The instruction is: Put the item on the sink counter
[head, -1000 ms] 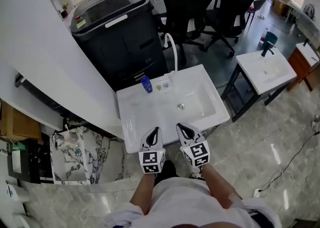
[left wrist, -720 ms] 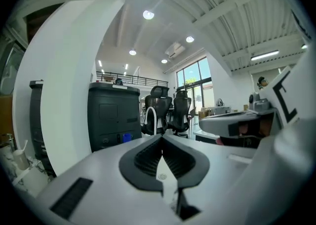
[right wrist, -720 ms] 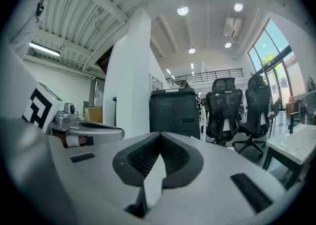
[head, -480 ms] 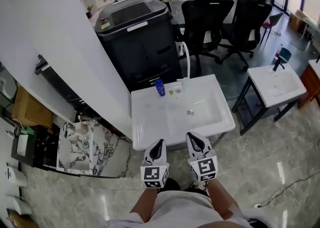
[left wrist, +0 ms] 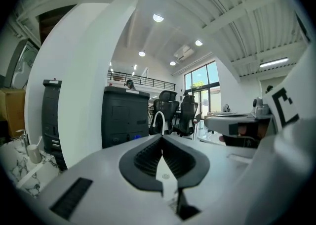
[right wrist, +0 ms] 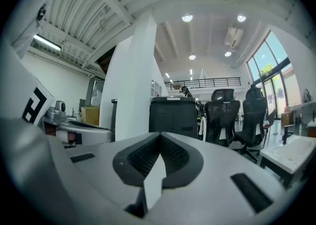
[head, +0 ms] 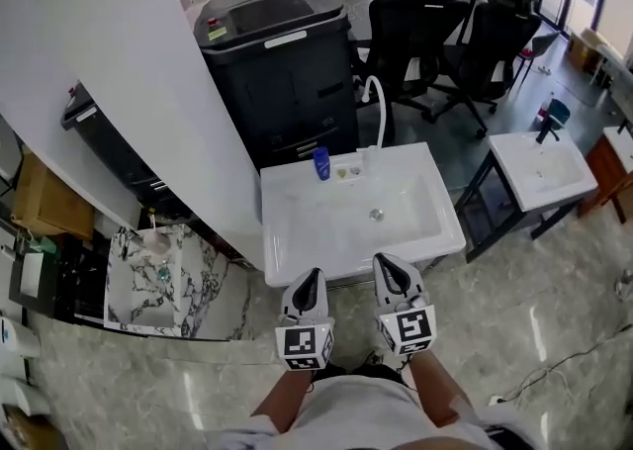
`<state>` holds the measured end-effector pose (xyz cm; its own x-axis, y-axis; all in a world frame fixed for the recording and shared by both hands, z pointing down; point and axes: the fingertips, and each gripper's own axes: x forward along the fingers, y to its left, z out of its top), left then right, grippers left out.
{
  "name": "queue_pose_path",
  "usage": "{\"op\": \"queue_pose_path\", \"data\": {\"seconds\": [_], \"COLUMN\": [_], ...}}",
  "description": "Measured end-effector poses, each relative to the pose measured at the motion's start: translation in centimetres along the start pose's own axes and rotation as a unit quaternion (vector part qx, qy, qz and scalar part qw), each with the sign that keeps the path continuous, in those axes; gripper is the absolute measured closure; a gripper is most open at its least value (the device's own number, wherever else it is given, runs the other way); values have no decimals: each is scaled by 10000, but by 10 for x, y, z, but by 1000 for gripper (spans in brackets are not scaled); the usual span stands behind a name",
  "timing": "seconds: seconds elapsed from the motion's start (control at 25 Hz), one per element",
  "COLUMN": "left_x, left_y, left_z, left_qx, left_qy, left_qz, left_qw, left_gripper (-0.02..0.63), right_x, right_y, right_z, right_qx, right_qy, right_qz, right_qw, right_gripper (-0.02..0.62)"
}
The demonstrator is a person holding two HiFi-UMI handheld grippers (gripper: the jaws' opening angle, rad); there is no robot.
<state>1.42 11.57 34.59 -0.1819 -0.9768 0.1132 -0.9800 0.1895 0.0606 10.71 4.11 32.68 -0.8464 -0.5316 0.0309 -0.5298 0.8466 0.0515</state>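
Left gripper (head: 309,283) was held at the near edge of the sink counter (head: 297,240), jaws pressed together on nothing. Blue bottle (head: 321,163) was seen ahead of both tools, upright on the counter's far rim, so placing was judged done. Right gripper (head: 388,273) was likewise closed, empty, idle.

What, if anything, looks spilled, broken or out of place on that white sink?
Nothing stands out. The sink counter shows no spill; the blue bottle stands upright at its back rim near the faucet. The left tool and right tool are shut and empty.
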Motion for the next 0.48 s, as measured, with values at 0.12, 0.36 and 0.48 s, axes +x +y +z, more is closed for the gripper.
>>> {"op": "queue_pose_path", "data": {"seconds": [0.12,0.36,0.48], "left_x": [-4,-2,-1], "left_y": [9,26,21], "left_z": [5,24,25], "left_qx": [89,161,227], "left_qy": [-63,-264,-271], "left_qz": [38,75,-83], "left_qw": [9999,9995,9993], "left_gripper": [597,597,597], "right_x": [1,10,11], "right_y": [6,16,16], "right_z": [3,21,21], "right_qx": [13,-119,-151], "right_qy": [-15,-177,-154], "right_qz": [-64,-105,-148], "right_qw": [10000,9997,9997], "right_gripper": [591,592,591]}}
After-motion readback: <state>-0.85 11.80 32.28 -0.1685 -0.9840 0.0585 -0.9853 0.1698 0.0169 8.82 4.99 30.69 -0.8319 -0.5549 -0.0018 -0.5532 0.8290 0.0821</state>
